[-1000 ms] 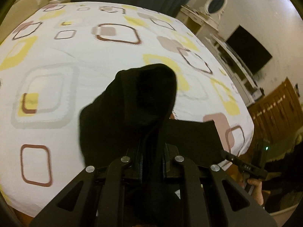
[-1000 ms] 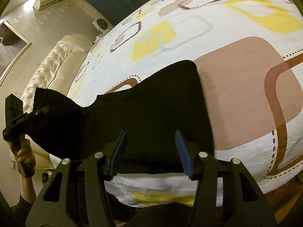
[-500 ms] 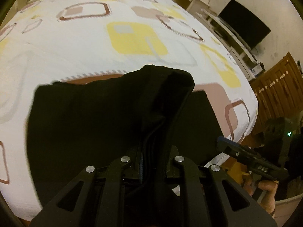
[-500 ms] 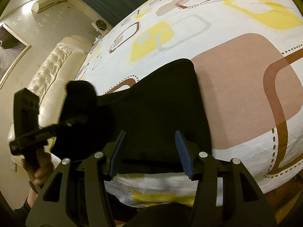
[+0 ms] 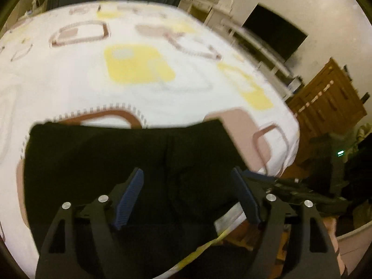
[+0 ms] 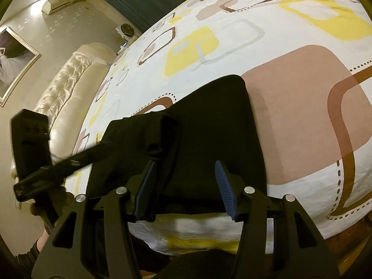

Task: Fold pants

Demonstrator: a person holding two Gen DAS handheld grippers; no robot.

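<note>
The black pants (image 5: pixel 130 158) lie folded in a flat rectangle near the front edge of the bed; they also show in the right wrist view (image 6: pixel 209 134). My left gripper (image 5: pixel 187 181) is open and empty just above the folded pants. My right gripper (image 6: pixel 183 172) is open and empty over the near edge of the pants. In the right wrist view the left gripper (image 6: pixel 109 143) reaches in from the left, with its tips over a raised fold of the pants.
The bed sheet (image 5: pixel 139 69) is white with yellow, pink and brown squares. A tufted headboard (image 6: pixel 62 93) stands at the left. A wall television (image 5: pixel 274 34) and a wooden cabinet (image 5: pixel 325 102) stand past the bed's right edge.
My left gripper carried the pants' end over the rest, let it go and opened. The pants now lie folded flat. My right gripper stayed open and hardly moved.
</note>
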